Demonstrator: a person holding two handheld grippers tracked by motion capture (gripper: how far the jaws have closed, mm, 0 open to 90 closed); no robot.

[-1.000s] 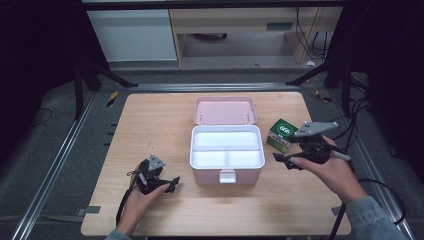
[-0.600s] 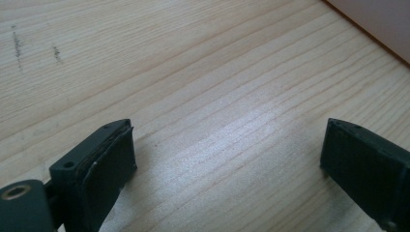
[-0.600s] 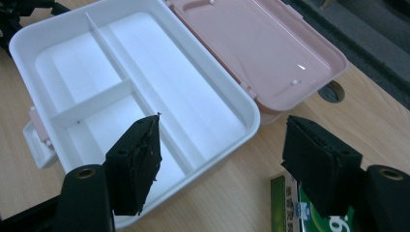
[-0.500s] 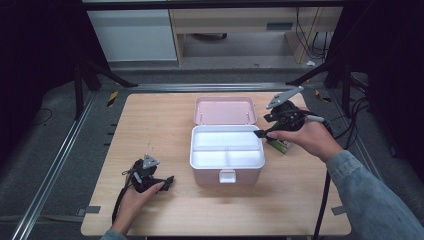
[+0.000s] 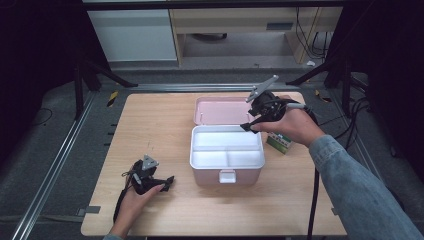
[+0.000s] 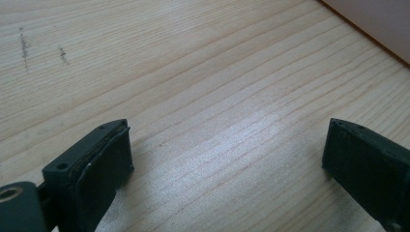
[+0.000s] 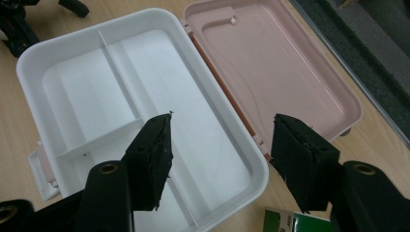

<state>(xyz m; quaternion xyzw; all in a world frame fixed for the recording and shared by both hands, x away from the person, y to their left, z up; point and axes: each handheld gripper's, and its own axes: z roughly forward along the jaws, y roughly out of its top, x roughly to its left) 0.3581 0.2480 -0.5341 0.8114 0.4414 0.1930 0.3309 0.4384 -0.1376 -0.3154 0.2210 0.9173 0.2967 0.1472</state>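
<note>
Both grippers are black, with thick square jaws lined by dark pads. The left gripper (image 5: pixel 150 177) carries a grey triangular plate behind its jaws and a black cable. The right gripper (image 5: pixel 250 126) has the same plate and round screw holes below its jaws. A blue denim sleeve (image 5: pixel 357 187) covers the right arm.

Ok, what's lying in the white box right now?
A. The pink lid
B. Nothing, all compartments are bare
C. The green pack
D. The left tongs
B: the box shows bare white compartments in the high view and the right gripper view, the green pack sits on the table beside it, and the lid lies open behind it.
</note>
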